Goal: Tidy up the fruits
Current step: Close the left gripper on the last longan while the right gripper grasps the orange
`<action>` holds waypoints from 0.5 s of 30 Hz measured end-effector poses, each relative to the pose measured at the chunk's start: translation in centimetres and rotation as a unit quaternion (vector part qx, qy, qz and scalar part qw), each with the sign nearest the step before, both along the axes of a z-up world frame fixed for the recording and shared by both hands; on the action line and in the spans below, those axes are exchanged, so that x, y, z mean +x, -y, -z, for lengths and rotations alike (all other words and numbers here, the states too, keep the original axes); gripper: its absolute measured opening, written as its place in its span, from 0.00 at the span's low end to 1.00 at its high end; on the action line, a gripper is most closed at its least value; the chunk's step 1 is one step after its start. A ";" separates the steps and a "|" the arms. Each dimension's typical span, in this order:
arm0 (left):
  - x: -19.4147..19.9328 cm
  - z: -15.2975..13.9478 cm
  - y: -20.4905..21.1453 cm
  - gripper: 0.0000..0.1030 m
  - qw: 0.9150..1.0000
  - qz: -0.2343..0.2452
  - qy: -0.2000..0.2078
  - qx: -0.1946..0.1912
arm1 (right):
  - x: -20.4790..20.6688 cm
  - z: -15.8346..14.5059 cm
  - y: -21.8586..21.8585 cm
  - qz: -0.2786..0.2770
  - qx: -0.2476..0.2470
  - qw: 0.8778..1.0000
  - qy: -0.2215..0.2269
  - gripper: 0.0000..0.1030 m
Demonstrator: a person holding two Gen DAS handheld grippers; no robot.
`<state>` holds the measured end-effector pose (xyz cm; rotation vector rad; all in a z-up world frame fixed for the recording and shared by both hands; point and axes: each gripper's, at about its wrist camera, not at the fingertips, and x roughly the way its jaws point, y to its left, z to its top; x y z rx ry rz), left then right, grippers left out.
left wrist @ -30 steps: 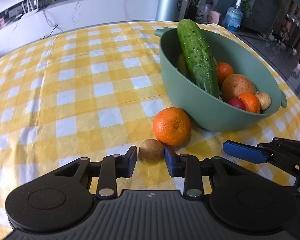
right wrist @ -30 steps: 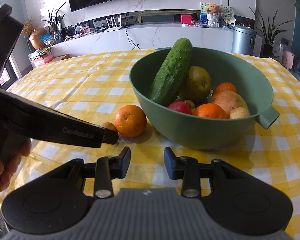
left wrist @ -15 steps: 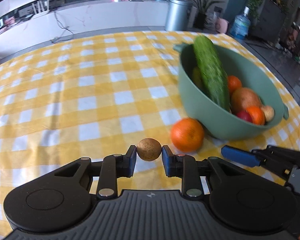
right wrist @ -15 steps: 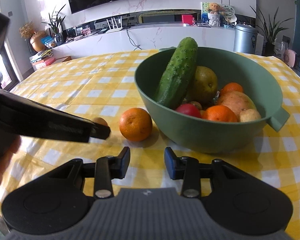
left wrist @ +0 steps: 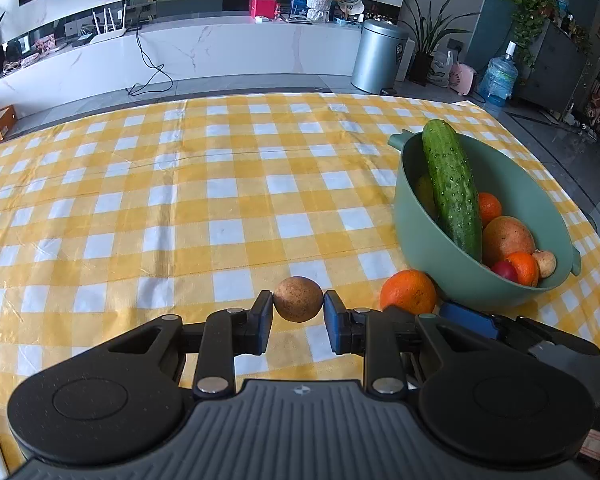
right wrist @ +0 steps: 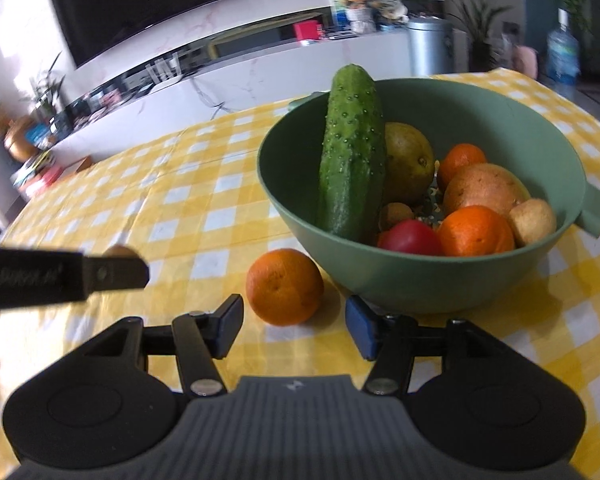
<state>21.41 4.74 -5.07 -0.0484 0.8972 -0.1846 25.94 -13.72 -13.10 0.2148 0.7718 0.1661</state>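
Holding brown fruit (left wrist: 298, 299) in left tool (left wrist: 296, 316); right tool (right wrist: 294, 330) opening, orange (right wrist: 284, 286) dead ahead, not yet between pads, bowl (right wrist: 400, 280) just right.

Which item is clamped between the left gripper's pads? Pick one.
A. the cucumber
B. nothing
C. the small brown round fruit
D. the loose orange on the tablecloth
C: the left gripper is shut on the small brown round fruit, its pads pressing both sides, while the loose orange sits on the tablecloth beside the green bowl.
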 end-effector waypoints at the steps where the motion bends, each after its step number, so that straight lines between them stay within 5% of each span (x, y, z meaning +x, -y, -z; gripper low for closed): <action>1: -0.1 0.0 0.0 0.29 1.000 0.001 0.000 -0.001 | 0.1 0.0 -0.1 0.007 0.004 1.000 0.001 0.52; 15: -0.6 -0.2 0.5 0.29 1.000 0.006 0.001 0.002 | 1.0 0.3 -0.8 0.027 0.013 0.999 -0.018 0.42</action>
